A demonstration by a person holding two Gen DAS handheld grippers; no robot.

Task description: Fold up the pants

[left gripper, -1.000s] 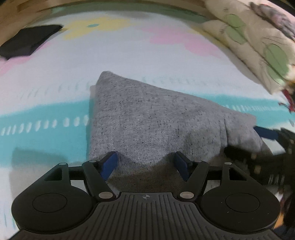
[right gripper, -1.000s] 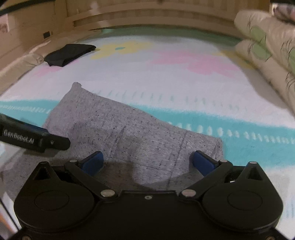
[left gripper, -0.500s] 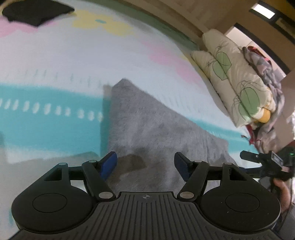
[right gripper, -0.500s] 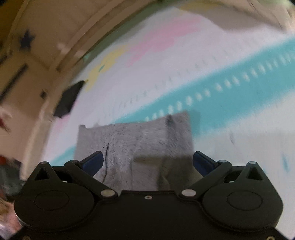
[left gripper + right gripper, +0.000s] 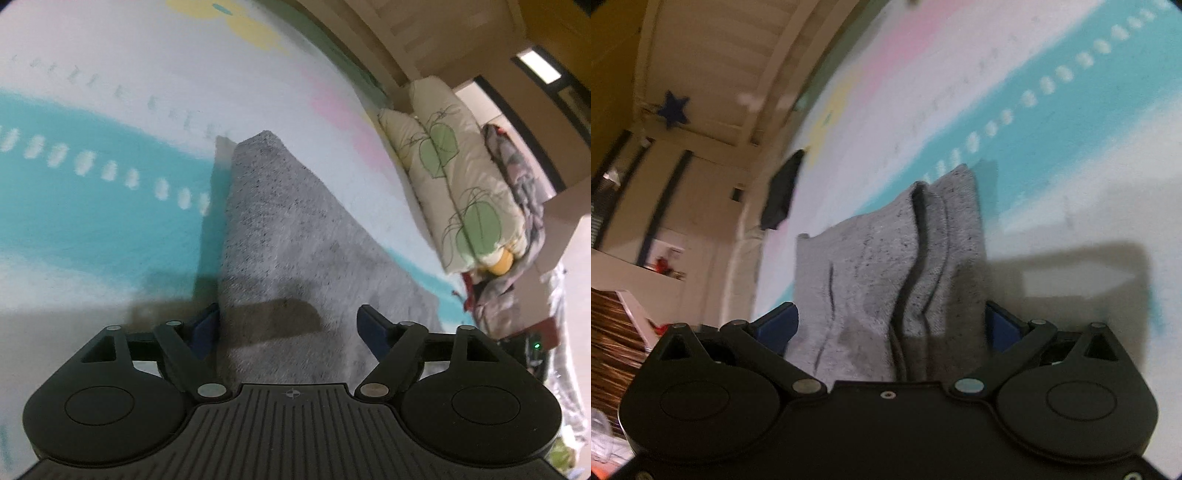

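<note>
Dim indoor light, motion blur, fisheye warp.

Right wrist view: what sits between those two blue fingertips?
The folded grey knit pants lie between the right gripper and its open jaws, resting on the pastel bedspread.

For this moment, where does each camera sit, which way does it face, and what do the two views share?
Left wrist: on the left gripper, looking down along open fingers at the grey pants; pillows beyond.
Right wrist: on the right gripper, rolled, open fingers astride the pants' folded edge.
Shared: the pants on the patterned bedsheet.
</note>
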